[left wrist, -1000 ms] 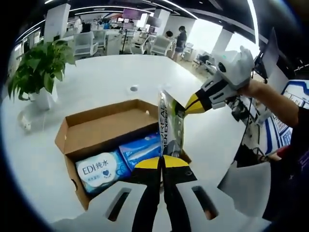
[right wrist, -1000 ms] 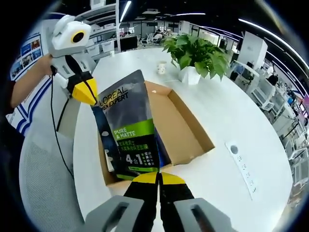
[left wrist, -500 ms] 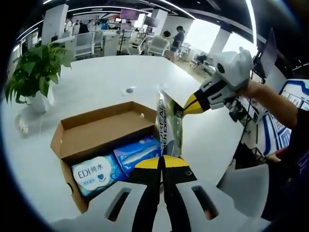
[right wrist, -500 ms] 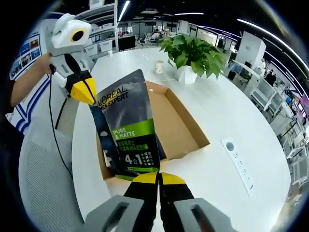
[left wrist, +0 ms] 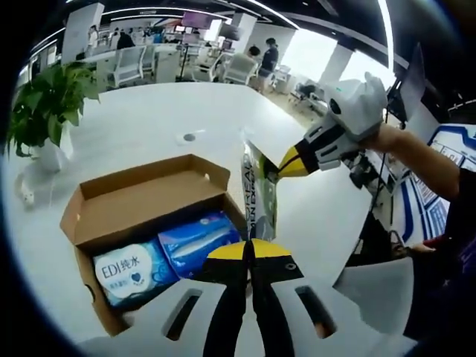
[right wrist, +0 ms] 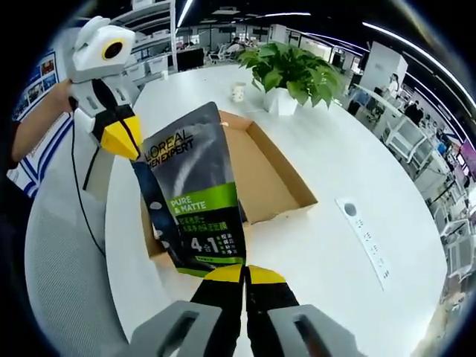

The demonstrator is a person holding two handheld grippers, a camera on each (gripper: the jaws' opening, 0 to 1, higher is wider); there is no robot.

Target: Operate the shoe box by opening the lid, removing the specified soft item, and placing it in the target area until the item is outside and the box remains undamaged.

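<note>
A glossy, flat dark pouch (right wrist: 195, 195) was held upright above the open cardboard shoe box (right wrist: 264, 182), pinched closed at six o'clock by the right gripper (right wrist: 245, 271) and at ten o'clock by the left gripper (right wrist: 121, 140).

We hold the left gripper (left wrist: 251, 251) low, its yellow-tipped jaws pressed together on the bottom edge of the pouch (right wrist: 192, 193). Our right gripper (right wrist: 244, 274) likewise has its jaws closed on the pouch's lower edge in its own view. In the left gripper view it (left wrist: 286, 160) comes in from the right and pinches the pouch's upper corner, our right hand (left wrist: 387, 136) and bare forearm behind it.
</note>
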